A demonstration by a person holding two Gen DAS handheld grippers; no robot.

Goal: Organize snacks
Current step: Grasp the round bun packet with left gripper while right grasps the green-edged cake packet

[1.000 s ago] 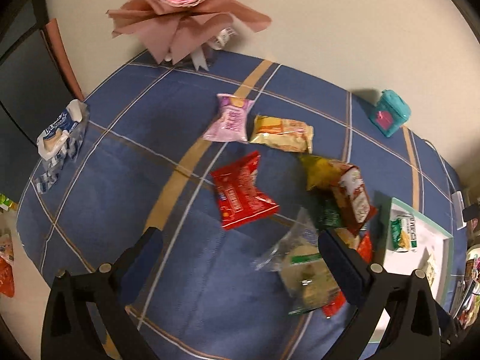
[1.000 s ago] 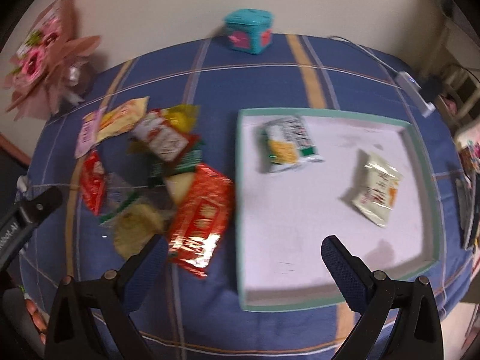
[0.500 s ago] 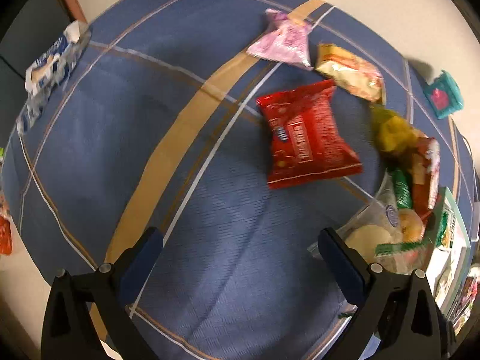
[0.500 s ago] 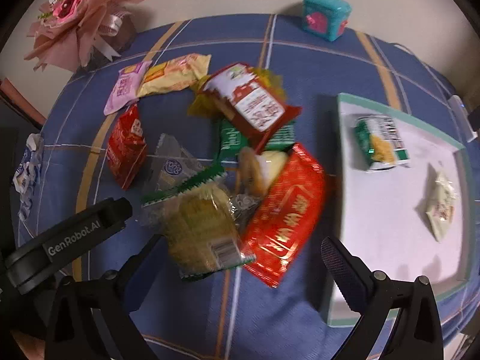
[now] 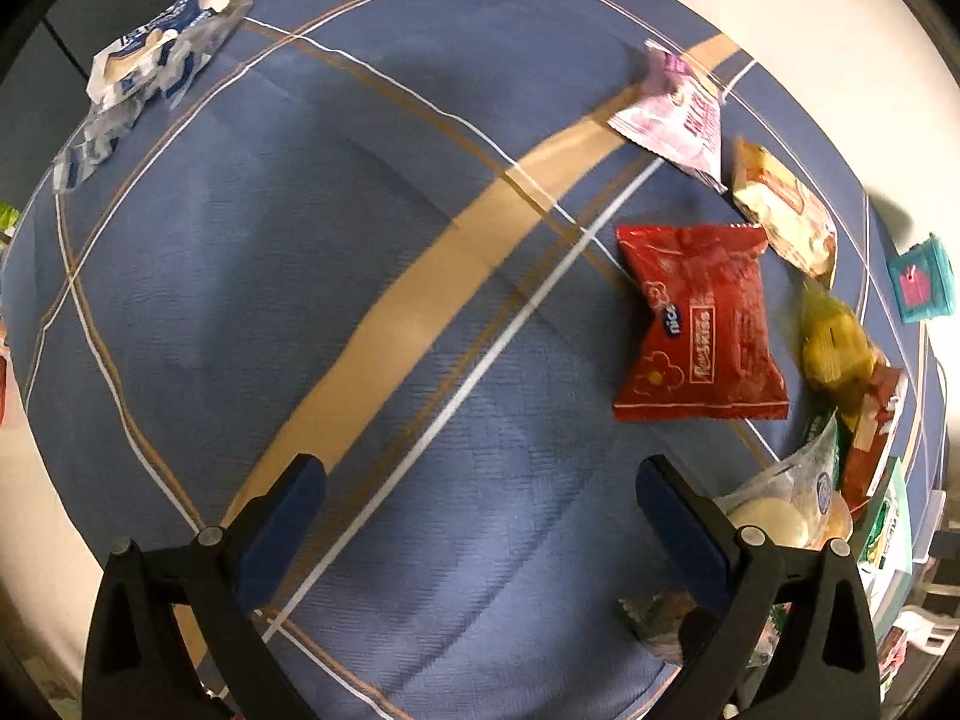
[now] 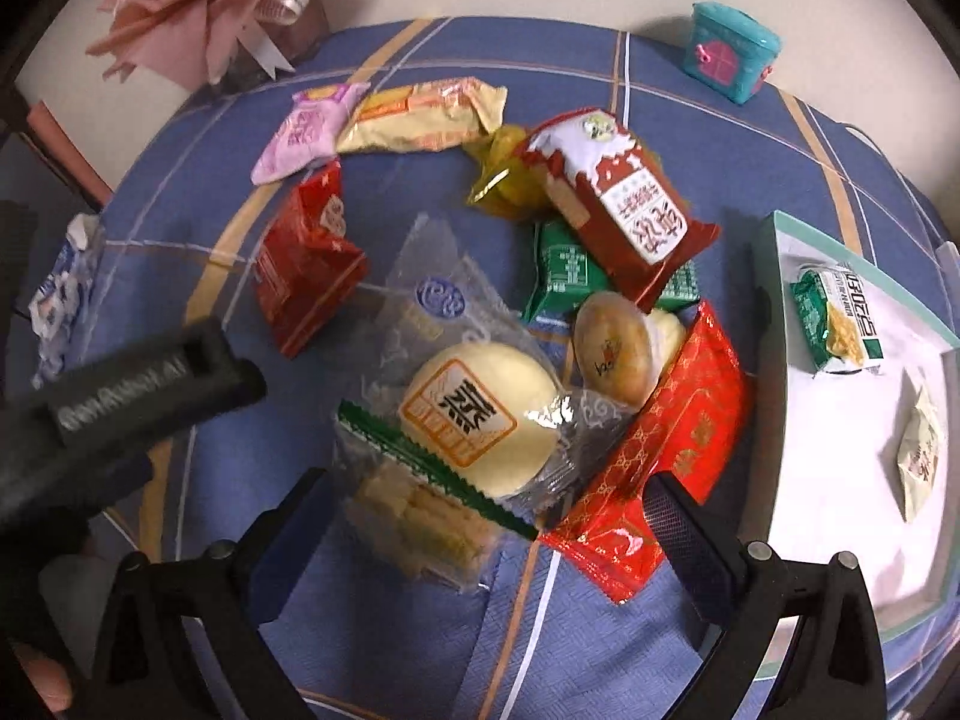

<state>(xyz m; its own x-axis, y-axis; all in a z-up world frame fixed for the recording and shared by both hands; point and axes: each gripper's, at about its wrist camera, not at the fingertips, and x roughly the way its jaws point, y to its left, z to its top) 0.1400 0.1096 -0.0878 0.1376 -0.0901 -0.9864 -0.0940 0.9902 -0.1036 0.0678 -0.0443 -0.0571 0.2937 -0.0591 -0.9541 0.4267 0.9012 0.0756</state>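
The heap of snacks [image 6: 510, 360] lies on the blue-clothed desk [image 5: 300, 240] beside the tray [image 6: 774, 276], and the right gripper [image 6: 480, 516] has swung over it from the tray, jaws apart, while the left gripper [image 5: 480, 498] hangs open nearby, so another pick looks imminent

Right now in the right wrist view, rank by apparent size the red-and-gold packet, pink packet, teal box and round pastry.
1. red-and-gold packet, though it is nearest the camera
2. pink packet and teal box: too alike to rank
3. round pastry
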